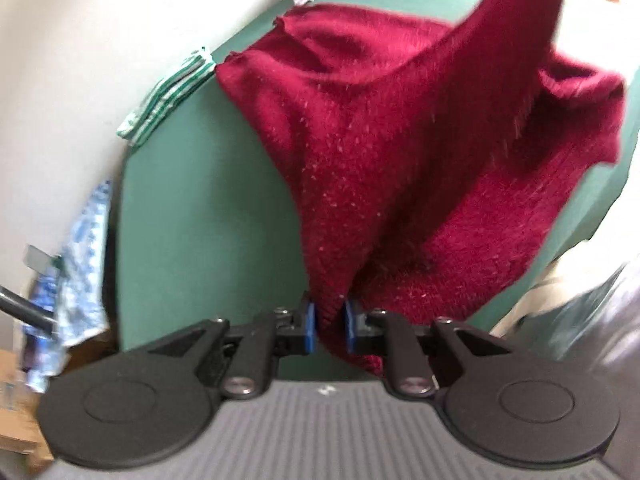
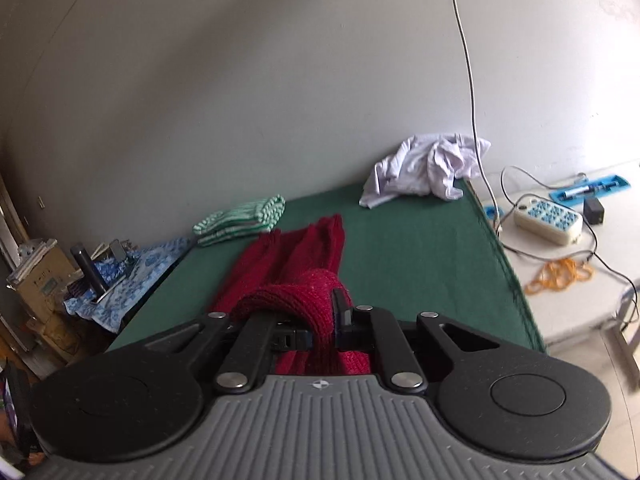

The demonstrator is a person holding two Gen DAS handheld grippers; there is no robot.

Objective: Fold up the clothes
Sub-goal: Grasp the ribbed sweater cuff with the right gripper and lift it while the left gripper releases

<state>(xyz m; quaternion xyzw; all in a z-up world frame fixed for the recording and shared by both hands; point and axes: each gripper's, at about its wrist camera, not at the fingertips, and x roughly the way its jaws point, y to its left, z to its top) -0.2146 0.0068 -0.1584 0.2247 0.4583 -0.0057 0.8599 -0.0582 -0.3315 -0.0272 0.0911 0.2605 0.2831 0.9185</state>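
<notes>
A dark red knitted sweater lies partly on the green table and rises toward the upper right, where it is lifted. My left gripper is shut on a lower edge of the knit, blue pads pressing both sides. In the right wrist view my right gripper is shut on a bunched fold of the same sweater, which trails away over the green table. The fold drapes over the left finger and hides its tip.
A folded green-and-white striped garment lies near the wall. A crumpled white garment sits at the table's far corner. Blue patterned cloth hangs at the left end. A side table holds a power strip, cables and an orange cord.
</notes>
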